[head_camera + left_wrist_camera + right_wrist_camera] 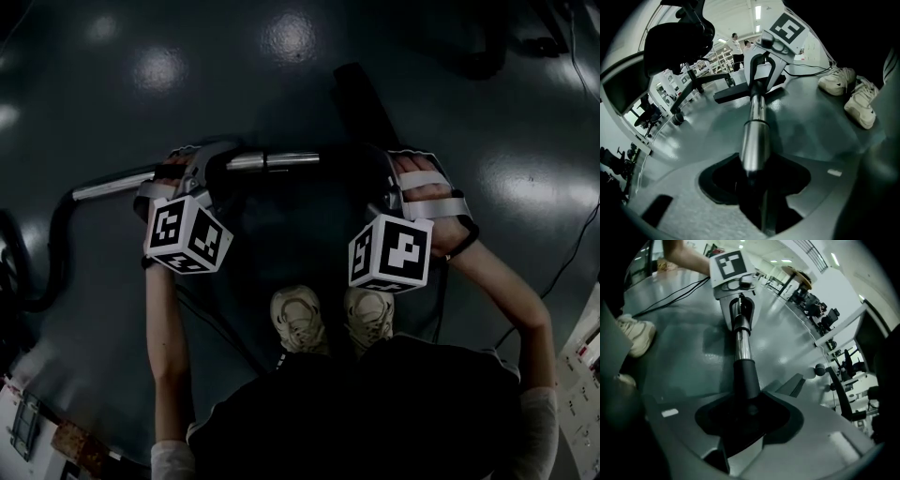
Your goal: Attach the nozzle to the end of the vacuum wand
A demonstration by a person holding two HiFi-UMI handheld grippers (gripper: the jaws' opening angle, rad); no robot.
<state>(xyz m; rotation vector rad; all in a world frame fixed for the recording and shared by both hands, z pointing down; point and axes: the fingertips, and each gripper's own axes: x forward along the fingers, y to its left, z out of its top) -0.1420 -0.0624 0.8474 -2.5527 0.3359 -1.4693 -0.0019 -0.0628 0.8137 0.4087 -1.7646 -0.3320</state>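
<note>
I hold the vacuum wand level over the dark floor. The wand's metal tube (272, 160) (754, 131) (742, 345) runs between my two grippers. My left gripper (200, 176) (754, 174) is shut on the tube. My right gripper (391, 184) (746, 414) is shut on the black collar (746, 376) of the nozzle, and the tube's end sits inside that collar. The nozzle's black head (361, 103) (740, 91) sticks out past the right gripper, away from me. Each gripper's jaws hide the part of the wand that they hold.
A black hose (54, 246) curves off the wand's far left end. My white shoes (330, 319) stand below the wand. Cables (561, 274) trail on the floor at right. Office chairs (677, 40) and desks (820, 317) stand around the room.
</note>
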